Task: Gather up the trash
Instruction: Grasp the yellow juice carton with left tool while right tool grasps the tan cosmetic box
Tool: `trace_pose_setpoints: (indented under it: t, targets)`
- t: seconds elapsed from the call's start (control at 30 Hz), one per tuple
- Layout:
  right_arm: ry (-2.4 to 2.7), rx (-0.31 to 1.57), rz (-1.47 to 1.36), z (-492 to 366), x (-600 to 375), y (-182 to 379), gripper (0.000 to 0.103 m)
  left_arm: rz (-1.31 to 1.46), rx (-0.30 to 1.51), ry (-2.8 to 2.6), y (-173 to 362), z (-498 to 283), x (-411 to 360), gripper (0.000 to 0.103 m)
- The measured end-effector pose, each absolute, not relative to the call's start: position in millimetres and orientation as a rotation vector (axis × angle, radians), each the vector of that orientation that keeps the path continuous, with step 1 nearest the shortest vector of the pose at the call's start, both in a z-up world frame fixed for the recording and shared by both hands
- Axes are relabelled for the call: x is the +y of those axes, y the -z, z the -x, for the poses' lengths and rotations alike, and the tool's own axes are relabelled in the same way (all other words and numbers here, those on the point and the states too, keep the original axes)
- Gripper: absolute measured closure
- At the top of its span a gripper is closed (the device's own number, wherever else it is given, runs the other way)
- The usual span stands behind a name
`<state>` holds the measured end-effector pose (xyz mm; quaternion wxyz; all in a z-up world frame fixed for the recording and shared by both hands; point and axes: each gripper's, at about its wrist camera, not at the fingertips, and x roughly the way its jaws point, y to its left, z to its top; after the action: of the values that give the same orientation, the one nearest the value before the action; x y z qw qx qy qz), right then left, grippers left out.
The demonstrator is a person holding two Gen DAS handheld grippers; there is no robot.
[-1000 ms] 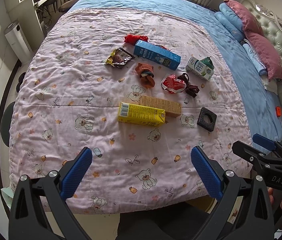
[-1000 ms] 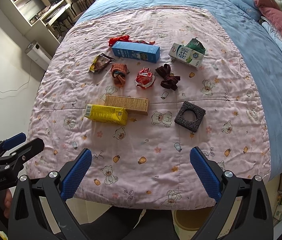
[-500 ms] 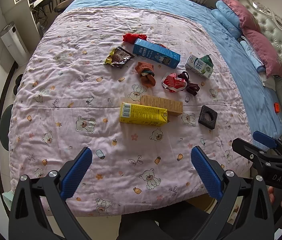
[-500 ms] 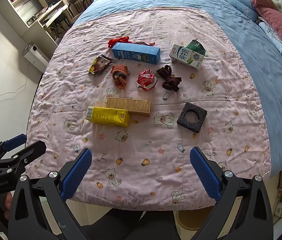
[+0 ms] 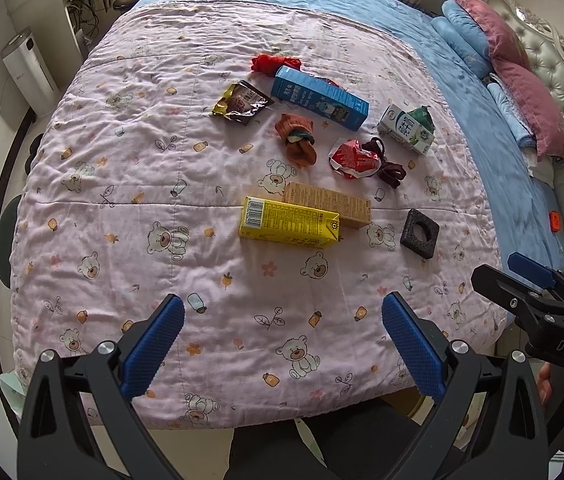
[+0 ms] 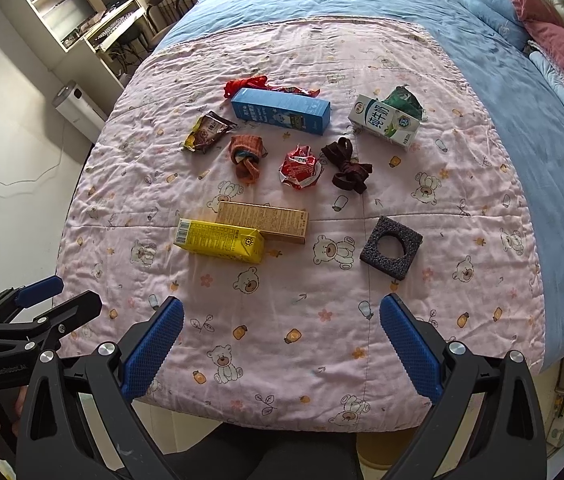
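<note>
Across the middle of the pink bear-print quilt (image 6: 422, 312) the trash is lying in a loose cluster. A yellow carton (image 6: 220, 240) is sitting nearest the quilt's near edge, its long axis running along that edge, barcode end pointing left; a tan box (image 6: 263, 222) is touching its far side, parallel. A black foam square (image 6: 391, 247) is resting apart to the right. Farther in: a red crumpled wrapper (image 6: 299, 167), a brown snack packet (image 6: 206, 135), a blue box (image 6: 281, 110) lying crosswise, and a white-green milk carton (image 6: 386, 121) toward the right edge. A wide bare strip of quilt is lying open along the near edge. Both grippers are hovering over that strip, touching nothing: left gripper (image 5: 282, 340) jaws spread wide, right gripper (image 6: 281, 340) likewise spread, both holding nothing. A blue bedsheet (image 6: 542, 168) is showing beyond the quilt's right edge.
</note>
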<state>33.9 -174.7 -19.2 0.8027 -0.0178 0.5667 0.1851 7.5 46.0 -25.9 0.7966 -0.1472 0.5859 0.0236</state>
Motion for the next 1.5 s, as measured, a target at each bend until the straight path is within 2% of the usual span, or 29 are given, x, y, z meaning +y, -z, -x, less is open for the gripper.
trace_pose_setpoints:
  t: [0.37, 0.6, 1.1, 1.23, 1.3, 1.5]
  targets:
    - [-0.593, 1.233, 0.18, -84, -151, 42, 0.009, 0.523, 1.316, -0.212, 54, -31, 54, 0.004]
    - [-0.687, 1.288, 0.23, -123, -143, 70, 0.011, 0.745, 1.372, -0.386, 99, -59, 63, 0.004]
    - [-0.843, 1.348, 0.353, -165, -110, 131, 0.013, 1.106, 1.34, -0.674, 184, -97, 91, 0.006]
    - [-0.864, 1.342, 0.389, -167, -107, 141, 0.013, 1.191, 1.352, -0.734, 203, -95, 95, 0.015]
    - [-0.867, 1.351, 0.392, -169, -109, 146, 0.014, 1.238, 1.37, -0.753, 214, -92, 94, 0.025]
    - [-0.868, 1.356, 0.403, -170, -114, 154, 0.014, 1.373, 1.353, -0.8, 236, -72, 90, 0.041]
